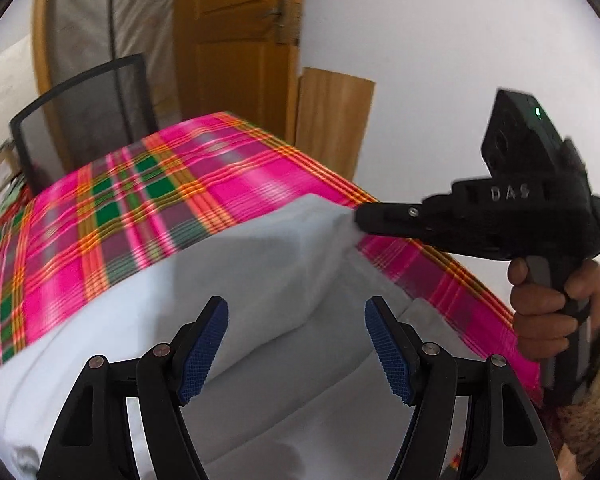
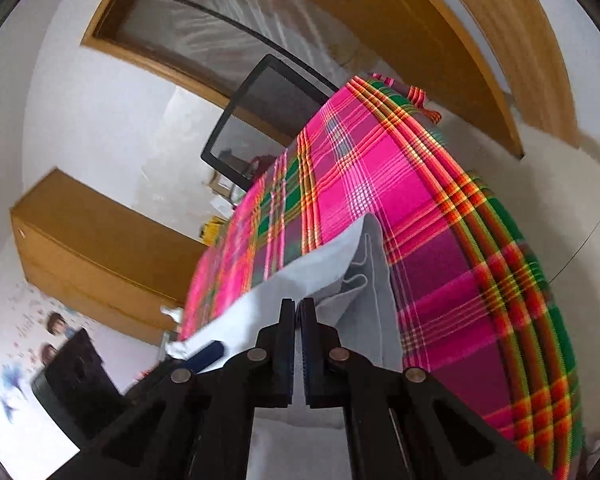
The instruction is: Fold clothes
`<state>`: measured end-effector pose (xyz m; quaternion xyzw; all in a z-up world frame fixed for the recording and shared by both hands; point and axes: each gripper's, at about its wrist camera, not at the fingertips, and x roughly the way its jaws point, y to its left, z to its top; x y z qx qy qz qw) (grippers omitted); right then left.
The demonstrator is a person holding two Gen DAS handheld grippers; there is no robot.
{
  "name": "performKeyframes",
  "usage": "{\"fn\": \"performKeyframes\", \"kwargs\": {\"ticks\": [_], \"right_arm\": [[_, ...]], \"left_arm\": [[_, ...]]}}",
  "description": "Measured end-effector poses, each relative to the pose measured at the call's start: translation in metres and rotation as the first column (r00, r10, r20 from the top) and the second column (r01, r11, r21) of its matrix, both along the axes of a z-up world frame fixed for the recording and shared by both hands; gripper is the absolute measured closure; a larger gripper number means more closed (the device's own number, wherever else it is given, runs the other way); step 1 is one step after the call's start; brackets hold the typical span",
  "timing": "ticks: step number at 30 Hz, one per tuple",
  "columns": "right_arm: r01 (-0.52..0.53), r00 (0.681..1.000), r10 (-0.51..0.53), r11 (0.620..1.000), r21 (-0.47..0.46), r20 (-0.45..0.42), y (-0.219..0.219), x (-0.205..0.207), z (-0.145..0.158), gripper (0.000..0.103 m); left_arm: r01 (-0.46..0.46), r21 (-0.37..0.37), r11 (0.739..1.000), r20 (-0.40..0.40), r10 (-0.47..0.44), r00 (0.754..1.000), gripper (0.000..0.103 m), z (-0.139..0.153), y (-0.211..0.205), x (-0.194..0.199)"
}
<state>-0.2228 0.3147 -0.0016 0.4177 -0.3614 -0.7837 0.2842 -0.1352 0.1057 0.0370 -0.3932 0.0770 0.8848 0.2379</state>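
Standing wide apart over the garment with nothing between the blue pads [image 1: 204,352]: left gripper [image 1: 296,344], hovering above the pale cloth without touching it. Pressing together on a pinched edge of the same cloth: right gripper [image 2: 298,344], jaws fully closed with fabric running between them and bunching just beyond the tips. Seen from the left wrist view, gripping the raised far corner of the cloth and pulling it into a peak: right gripper's black nose, held by a hand [image 1: 548,312] around the handle. Lying on a pink, green and orange plaid tablecloth [image 1: 140,200] covering the table: white garment [image 1: 260,264], plain, soft, light grey-white, partly doubled over with one fold line crossing it. Running roughly from the lower left of the left wrist view up toward the pinched corner at right: long axis of the garment. Cut off by the lower frame edge and by both sets of fingers: near end of the garment, type of clothing not identifiable. Blurring at the cloth edges: plaid pattern in the left view. Standing behind the table: black mesh chair back [image 1: 84,120], with a wooden door [image 1: 236,40] beyond it.
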Motion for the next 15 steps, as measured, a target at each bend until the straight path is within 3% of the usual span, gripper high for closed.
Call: {"fn": "performKeyframes", "kwargs": {"ticks": [5,7,8,9,11,15], "right_arm": [[-0.006,1.000,0.005,0.999,-0.034,-0.017,0.003,-0.001,0.004,0.100],[-0.014,1.000,0.013,0.999,-0.045,-0.024,0.004,-0.001,0.006,0.100],[-0.015,1.000,0.014,0.999,-0.048,-0.024,0.004,-0.001,0.005,0.100],[-0.015,1.000,0.014,0.999,-0.048,-0.025,0.005,-0.001,0.005,0.100],[-0.014,1.000,0.013,0.999,-0.035,-0.024,0.006,-0.001,0.004,0.100],[-0.021,1.000,0.021,1.000,-0.004,-0.008,0.006,-0.002,-0.001,0.098]], "left_arm": [[0.009,-0.021,1.000,0.015,-0.009,1.000,0.031,-0.008,0.024,-0.012],[-0.001,-0.032,0.999,0.007,0.001,1.000,0.042,-0.010,0.030,-0.018],[-0.007,-0.030,1.000,0.013,0.008,1.000,0.055,-0.010,0.031,-0.021],[-0.014,-0.027,1.000,0.018,0.015,1.000,0.077,-0.010,0.032,-0.025],[-0.048,-0.032,0.998,0.052,0.050,0.997,0.096,-0.014,0.031,-0.035],[-0.082,-0.019,0.996,0.069,0.083,0.994,0.100,-0.017,0.026,-0.044]]}}
